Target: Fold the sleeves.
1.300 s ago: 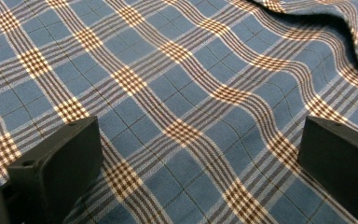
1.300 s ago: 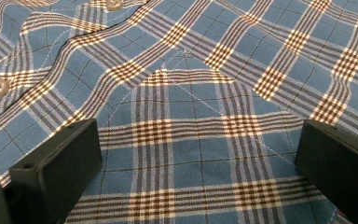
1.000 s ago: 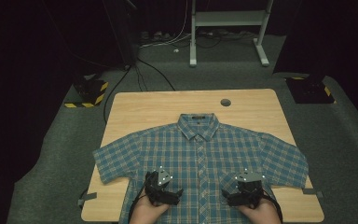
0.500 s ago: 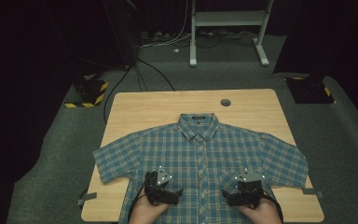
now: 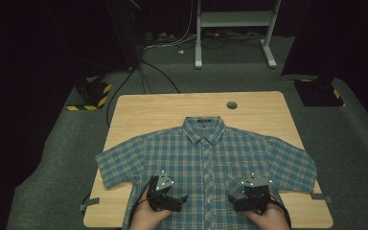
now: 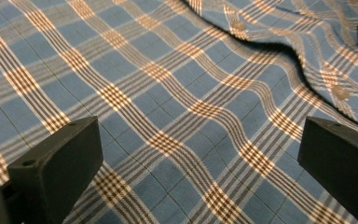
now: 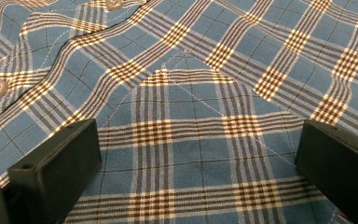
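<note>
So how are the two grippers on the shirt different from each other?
The left gripper sits over the shirt's left half and points across toward the buttons; the right gripper sits over the right half and points back toward the left one. The left gripper looks at plain checks, while the right gripper looks at a stitched pocket. Both are black with jaws wide open.

Blue-and-tan plaid shirt (image 5: 206, 158); light wood table (image 5: 163, 108).

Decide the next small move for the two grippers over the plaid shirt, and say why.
Probably lower both and close on the fabric. The left gripper and right gripper hover with jaws wide apart over the plaid shirt, lying flat and buttoned on the table, gripping nothing.
</note>
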Demonstrator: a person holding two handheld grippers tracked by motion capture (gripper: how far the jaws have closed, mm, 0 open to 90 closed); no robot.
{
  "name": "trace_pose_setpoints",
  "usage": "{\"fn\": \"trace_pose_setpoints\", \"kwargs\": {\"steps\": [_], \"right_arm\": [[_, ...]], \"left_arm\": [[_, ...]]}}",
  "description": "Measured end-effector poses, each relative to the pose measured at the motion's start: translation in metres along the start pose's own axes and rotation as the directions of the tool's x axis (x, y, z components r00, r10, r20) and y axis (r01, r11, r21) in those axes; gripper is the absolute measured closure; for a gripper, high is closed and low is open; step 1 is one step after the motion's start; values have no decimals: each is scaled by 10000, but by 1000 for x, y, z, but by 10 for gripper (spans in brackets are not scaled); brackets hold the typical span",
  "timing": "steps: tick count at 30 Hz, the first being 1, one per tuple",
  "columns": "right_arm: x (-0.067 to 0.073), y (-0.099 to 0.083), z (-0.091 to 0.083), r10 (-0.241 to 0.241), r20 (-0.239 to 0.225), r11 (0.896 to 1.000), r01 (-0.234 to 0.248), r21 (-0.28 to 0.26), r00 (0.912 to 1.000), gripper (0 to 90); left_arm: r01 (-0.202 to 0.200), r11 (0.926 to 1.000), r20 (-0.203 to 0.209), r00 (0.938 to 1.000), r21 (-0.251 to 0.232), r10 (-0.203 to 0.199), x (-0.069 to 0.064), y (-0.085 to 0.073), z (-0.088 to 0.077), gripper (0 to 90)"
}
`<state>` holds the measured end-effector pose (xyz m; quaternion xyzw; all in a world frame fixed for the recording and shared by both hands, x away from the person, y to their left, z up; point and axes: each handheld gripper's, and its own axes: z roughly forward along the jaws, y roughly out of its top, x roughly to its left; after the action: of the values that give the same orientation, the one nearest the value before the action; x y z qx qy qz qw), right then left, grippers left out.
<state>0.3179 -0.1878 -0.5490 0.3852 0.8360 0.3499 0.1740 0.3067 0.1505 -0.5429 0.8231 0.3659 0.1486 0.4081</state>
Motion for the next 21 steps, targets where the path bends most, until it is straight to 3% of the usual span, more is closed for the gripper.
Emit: {"fn": "trace_pose_setpoints", "kwargs": {"steps": [4,7,10,17,21], "right_arm": [[0,0,0,0,-1,10000,0,2,10000,0],[0,0,0,0,-3,10000,0,1,10000,0],[0,0,0,-3,1,10000,3,2,10000,0],[0,0,0,-2,3,10000,2,3,10000,0],[0,0,0,-7,3,10000,7,0,10000,0]], "left_arm": [[-105,9996,10,9999,-243,105,1,2,-8,3],[11,9983,379,9993,-591,12,4,5,-16,2],[-151,9972,242,9996,-728,169,7,7,-26,3],[51,9945,70,10000,-1049,-44,20,6,-45,2],[189,9940,-308,9993,-1077,-223,29,5,-55,5]]}}
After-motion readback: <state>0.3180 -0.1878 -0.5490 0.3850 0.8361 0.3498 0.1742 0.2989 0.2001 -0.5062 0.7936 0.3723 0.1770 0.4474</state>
